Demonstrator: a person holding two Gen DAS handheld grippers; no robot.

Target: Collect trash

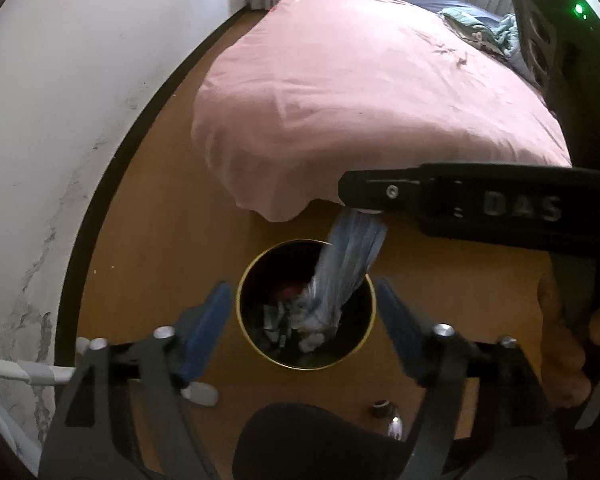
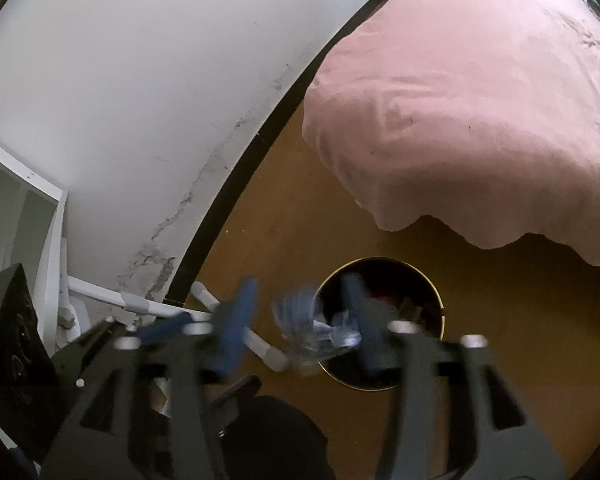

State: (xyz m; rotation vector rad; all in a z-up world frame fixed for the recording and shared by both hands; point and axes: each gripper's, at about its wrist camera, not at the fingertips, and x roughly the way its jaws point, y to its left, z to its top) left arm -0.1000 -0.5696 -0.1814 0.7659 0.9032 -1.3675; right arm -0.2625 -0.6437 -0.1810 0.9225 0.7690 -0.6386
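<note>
A round black bin with a gold rim (image 1: 276, 264) stands on the wooden floor by the bed's corner, with paper scraps and something red inside. In the left wrist view my left gripper (image 1: 300, 286) hovers over it, blue pads wide apart and nothing between them. My right gripper (image 1: 354, 196) reaches in from the right. A crumpled pale blue plastic wrapper (image 1: 348, 272) hangs from its tip down into the bin. In the right wrist view my right gripper (image 2: 300, 284) is open above the bin (image 2: 384, 259). The blurred wrapper (image 2: 304, 316) lies loose between its fingers.
A bed with a pink cover (image 1: 360, 100) overhangs the floor just beyond the bin. A white wall with a dark skirting runs along the left. White tube legs (image 2: 260, 344) and a white shelf (image 2: 20, 208) stand at the left. A person's hand (image 1: 564, 340) grips the right tool.
</note>
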